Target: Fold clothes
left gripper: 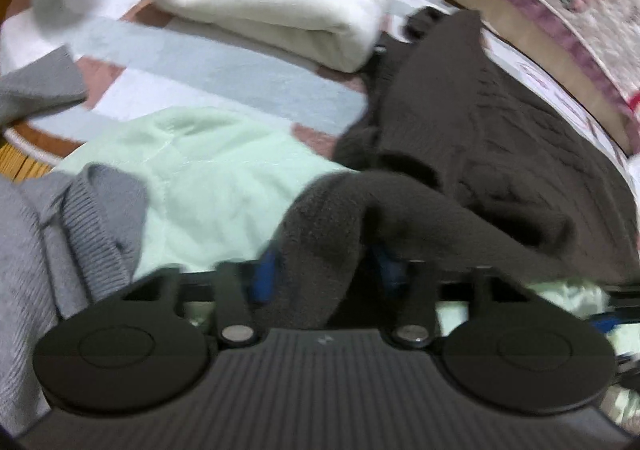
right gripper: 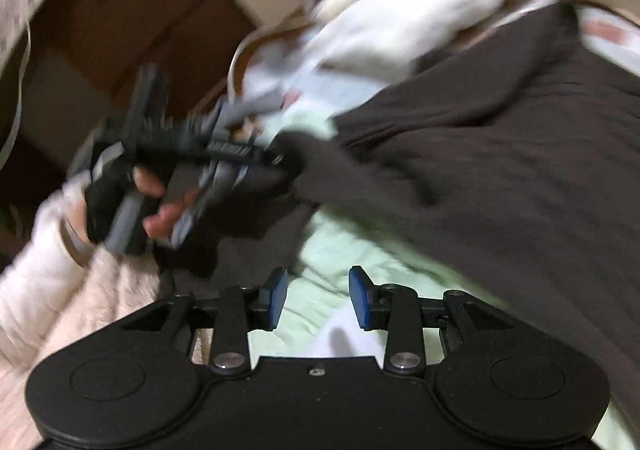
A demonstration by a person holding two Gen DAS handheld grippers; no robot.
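Pinching a fold of the dark brown sweater [left gripper: 480, 122], the left hand-held gripper [left gripper: 324, 262] grips it at 6 o'clock; the right hand-held gripper [right gripper: 318, 296] stands half open, empty, over mint-green cloth [right gripper: 340, 250].

Your right claw [right gripper: 318, 300] stands with open jaws over bare mint-green cloth [right gripper: 340, 250], nothing between its fingers. To your right the dark brown sweater [right gripper: 500, 154] blocks the way; your left claw [right gripper: 280, 164] with its hand [right gripper: 132, 206] crowds the other side.
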